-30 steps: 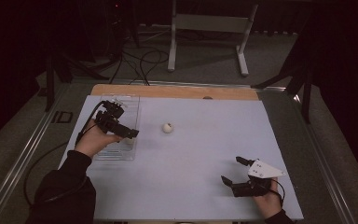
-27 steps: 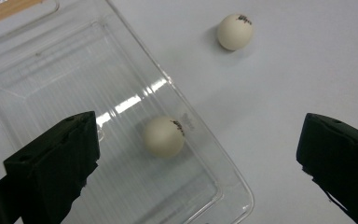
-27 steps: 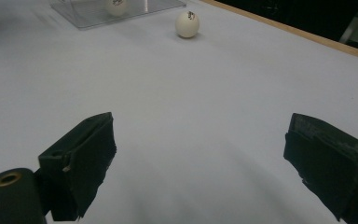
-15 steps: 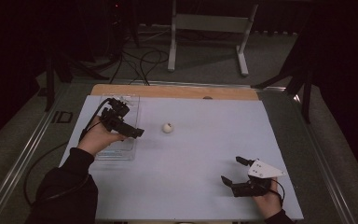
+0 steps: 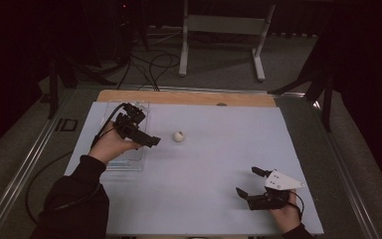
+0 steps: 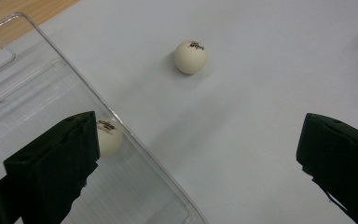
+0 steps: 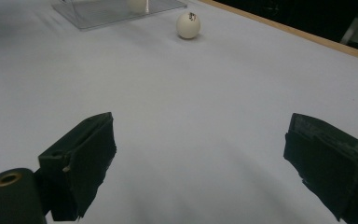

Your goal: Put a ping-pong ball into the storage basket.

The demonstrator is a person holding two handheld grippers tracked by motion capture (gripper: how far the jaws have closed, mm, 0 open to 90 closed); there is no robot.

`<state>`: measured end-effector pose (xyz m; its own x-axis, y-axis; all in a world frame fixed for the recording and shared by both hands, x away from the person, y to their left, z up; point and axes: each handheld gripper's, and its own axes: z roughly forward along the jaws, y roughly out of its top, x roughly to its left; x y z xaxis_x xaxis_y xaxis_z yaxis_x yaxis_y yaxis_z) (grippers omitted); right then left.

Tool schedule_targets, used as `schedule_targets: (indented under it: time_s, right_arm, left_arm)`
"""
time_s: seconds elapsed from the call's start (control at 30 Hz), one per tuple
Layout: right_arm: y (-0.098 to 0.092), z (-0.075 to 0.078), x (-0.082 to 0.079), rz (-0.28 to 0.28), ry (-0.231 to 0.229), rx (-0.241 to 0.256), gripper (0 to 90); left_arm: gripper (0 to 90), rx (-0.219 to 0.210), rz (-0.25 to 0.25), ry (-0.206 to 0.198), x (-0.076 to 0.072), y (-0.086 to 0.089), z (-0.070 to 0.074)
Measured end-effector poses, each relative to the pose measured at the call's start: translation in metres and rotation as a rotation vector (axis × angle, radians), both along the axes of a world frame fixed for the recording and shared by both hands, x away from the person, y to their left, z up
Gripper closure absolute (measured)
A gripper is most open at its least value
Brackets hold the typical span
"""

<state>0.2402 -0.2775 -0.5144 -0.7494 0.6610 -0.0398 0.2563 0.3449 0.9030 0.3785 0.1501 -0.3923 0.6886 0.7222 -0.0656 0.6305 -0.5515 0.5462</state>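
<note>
So this looks like ping-pong balls getting sorted into a clear plastic tray [image 6: 51, 88], and I'd say it's sitting at about the halfway mark. One ball in the tray [image 6: 110, 136] is already lying inside, right against the tray's near wall and peeking out beside the left tongs' jaw in the left gripper view. The loose ball [image 5: 179, 136] is still lying out on the pale tabletop [image 5: 219, 164], just beside the tray but not touching it, so that's the bit left to do.

The left tongs [image 5: 142, 134] are hovering over the tray's edge, jaws spread wide and holding nothing, pointing toward that loose ball. My guess is they're lining up to grab it. The right tongs [image 5: 251, 185] are sitting well apart at the near right corner, also gaping wide and empty, with the grey plate on top.

Count check: two white balls with small printed logos, one tray, two tongs. Nothing else is lying on the tabletop as far as I'm seeing.
</note>
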Motion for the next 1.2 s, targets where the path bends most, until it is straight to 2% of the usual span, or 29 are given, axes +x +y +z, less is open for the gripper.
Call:
schedule_targets:
  time_s: [0.23, 0.57, 0.87, 0.97, 1.2]
  right_arm:
    - [0.000, 0.000, 0.000, 0.001, 0.002, 0.001, 8.7]
    - [0.000, 0.000, 0.000, 0.003, 0.003, 0.002, 8.7]
    - [0.001, 0.000, 0.000, 0.005, 0.002, -0.002, 8.7]
    - [0.001, 0.000, 0.000, 0.005, 0.002, -0.002, 8.7]
    - [0.001, 0.000, 0.000, 0.005, 0.004, -0.001, 8.7]
  left_arm:
    - [0.5, -0.009, -0.035, -0.007, 0.001, -0.008, -0.001]
    - [0.5, 0.000, -0.074, -0.008, 0.003, -0.025, -0.001]
    - [0.5, -0.018, -0.096, -0.012, 0.005, -0.038, 0.001]
    - [0.5, -0.012, -0.106, -0.011, 0.007, -0.043, 0.000]
    - [0.6, -0.016, -0.099, -0.011, 0.011, -0.056, -0.002]
